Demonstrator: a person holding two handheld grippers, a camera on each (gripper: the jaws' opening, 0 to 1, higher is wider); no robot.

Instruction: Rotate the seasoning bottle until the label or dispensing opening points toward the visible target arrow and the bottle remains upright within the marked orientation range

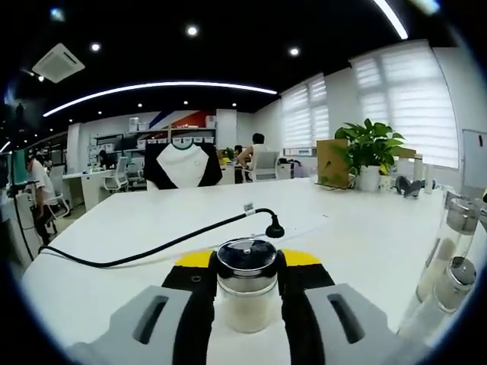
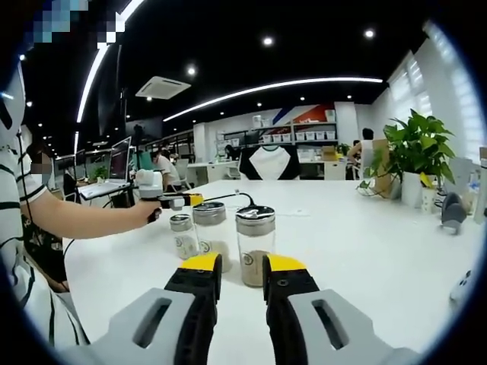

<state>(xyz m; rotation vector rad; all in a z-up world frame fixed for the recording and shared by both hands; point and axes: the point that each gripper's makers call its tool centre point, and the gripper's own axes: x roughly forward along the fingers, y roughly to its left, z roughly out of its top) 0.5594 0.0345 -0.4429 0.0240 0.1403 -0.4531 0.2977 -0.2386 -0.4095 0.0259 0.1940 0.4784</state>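
In the left gripper view my left gripper [image 1: 245, 268] is shut on a seasoning bottle [image 1: 246, 293]. The bottle stands upright on the white table [image 1: 350, 228], with white contents and a black and chrome lid, and a yellow-tipped jaw presses each side. In the right gripper view my right gripper [image 2: 243, 275] is open just short of a glass bottle [image 2: 255, 245] with brownish contents. Left of it stand two more bottles, one small [image 2: 183, 237] and one wider [image 2: 211, 232]. A person's hand holds the left gripper [image 2: 176, 201] at these two; which one it grips is unclear here.
A black cable [image 1: 152, 248] snakes across the table beyond the held bottle. Two tall glass bottles [image 1: 450, 262] stand at the right edge. A potted plant [image 1: 370, 150] sits far back right. A person's striped sleeve and arm [image 2: 76, 217] reach in from the left.
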